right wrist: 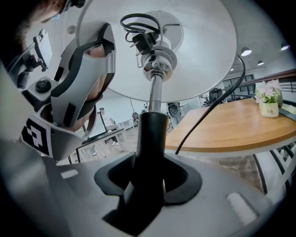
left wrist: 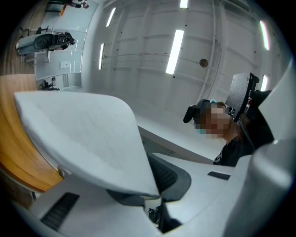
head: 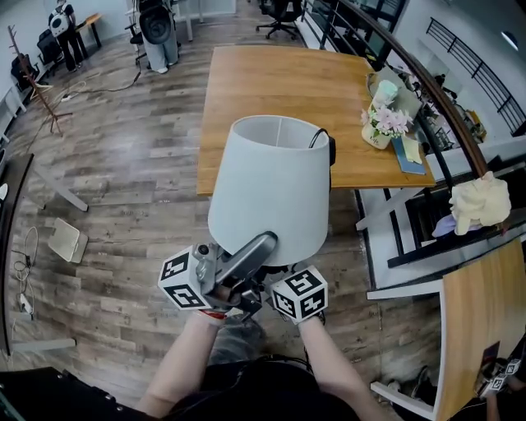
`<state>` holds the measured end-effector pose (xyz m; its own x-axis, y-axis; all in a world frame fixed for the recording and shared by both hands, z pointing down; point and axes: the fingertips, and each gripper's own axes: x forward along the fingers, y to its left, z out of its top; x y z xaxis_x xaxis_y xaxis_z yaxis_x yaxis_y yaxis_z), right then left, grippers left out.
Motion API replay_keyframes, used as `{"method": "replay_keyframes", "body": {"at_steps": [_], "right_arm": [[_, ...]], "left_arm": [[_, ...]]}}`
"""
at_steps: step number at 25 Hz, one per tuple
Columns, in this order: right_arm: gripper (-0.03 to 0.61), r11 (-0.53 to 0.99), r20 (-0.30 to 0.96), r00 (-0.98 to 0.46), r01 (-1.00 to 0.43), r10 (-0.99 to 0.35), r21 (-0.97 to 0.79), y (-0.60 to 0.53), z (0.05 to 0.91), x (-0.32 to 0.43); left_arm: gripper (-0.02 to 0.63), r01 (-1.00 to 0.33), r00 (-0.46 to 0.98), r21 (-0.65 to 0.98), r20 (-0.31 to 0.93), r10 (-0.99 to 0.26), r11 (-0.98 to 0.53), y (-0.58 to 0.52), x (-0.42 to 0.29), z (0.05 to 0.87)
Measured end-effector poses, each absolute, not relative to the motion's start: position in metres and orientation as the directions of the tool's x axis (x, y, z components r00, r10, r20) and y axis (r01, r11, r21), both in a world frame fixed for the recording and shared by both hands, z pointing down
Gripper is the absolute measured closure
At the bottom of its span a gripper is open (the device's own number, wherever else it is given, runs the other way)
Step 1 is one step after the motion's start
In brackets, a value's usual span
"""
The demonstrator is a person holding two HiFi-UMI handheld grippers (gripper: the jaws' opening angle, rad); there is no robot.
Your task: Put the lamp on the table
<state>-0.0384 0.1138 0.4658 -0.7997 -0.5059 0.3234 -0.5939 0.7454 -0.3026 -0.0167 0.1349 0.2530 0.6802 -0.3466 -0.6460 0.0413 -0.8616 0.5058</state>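
Note:
I carry a lamp with a white shade (head: 271, 189) in front of me, short of the near edge of the wooden table (head: 271, 82). My right gripper (right wrist: 150, 180) is shut on the lamp's black stem (right wrist: 152, 134) under the shade (right wrist: 185, 60). My left gripper (head: 261, 244) reaches up to the shade's lower rim. In the left gripper view its jaws (left wrist: 155, 187) pinch the edge of the shade (left wrist: 83, 139). The lamp's black cable (right wrist: 208, 111) hangs from the shade toward the table (right wrist: 240, 125). The lamp's base is hidden.
A vase of flowers (head: 380, 123) and a blue book (head: 408, 154) sit at the table's right edge. A dark curved railing (head: 444, 107) runs along the right. Office chairs (head: 279, 16) stand beyond the table, a coat stand (head: 37, 82) at the far left.

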Motion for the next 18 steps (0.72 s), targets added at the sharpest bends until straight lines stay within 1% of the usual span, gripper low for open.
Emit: {"method": "replay_keyframes", "body": {"at_steps": [11, 18], "right_arm": [[0.402, 0.738, 0.329, -0.796, -0.600, -0.508, -0.310, 0.034, 0.473, -0.086], [0.402, 0.741, 0.339, -0.793, -0.600, -0.506, -0.299, 0.007, 0.470, -0.096]], "left_arm": [[0.598, 0.058, 0.680, 0.514, -0.648, -0.344, -0.856, 0.052, -0.067, 0.259], [0.598, 0.063, 0.668, 0.510, -0.660, -0.343, -0.858, 0.026, -0.081, 0.256]]}}
